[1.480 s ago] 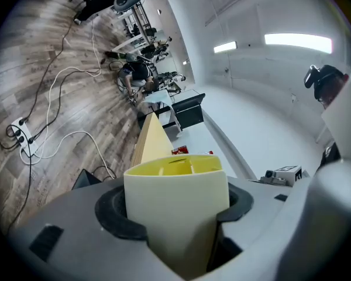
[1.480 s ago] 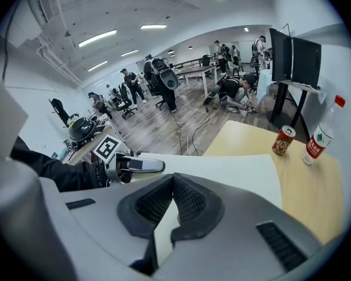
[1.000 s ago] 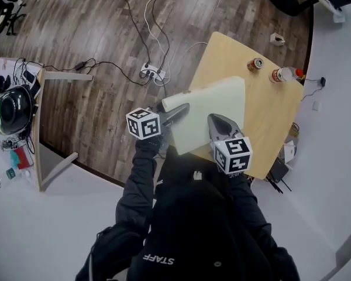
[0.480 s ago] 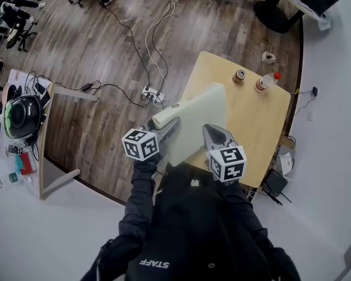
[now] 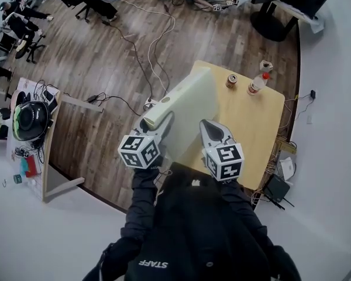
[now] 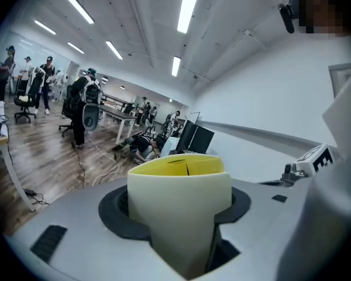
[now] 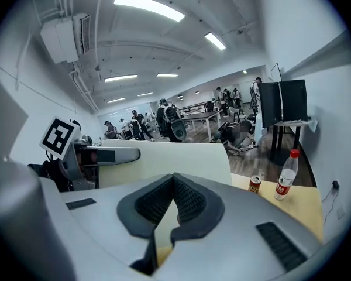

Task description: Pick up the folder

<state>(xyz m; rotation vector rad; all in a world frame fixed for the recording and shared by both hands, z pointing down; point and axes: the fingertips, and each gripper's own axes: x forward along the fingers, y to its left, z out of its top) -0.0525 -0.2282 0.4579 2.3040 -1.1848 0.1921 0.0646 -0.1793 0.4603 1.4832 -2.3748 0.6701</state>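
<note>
You've got the folder [image 5: 187, 105] up in the air, clear of the counter [image 5: 263, 127], tilted, w/ its rolled spine end hanging over the counter's left edge & the wood floor [image 5: 93, 51]. It's pale cream outside, yellow inside [image 6: 178, 165].

Your left hand-held gripper [image 5: 161, 124] clamps the fat rounded spine end: in the left gripper view the jaws stand fairly wide, dark pads [image 6: 114, 209] pressed on both sides of the curved cover. Your right hand-held gripper [image 5: 209, 127] takes the near edge of the flat part; its jaws are nearly together, ribbed pads [image 7: 193, 201] pinching a thin cream sheet btwn them. The folder's face [image 7: 164, 160] stretches away beyond those jaws, w/ the left hand-held gripper [image 7: 99, 155] at its left end.

On the counter's far side, well apart from the folder: a can [image 5: 230, 81], just right of it a clear bottle [image 5: 256, 84] w/ red cap, & a small white item [image 5: 265, 66] farther back, too small to ID.

On the floor left of the counter: a power strip [image 5: 151, 103] w/ cables running far. Far left, a side desk [image 5: 47, 157] w/ a dark helmet [image 5: 29, 120].
</note>
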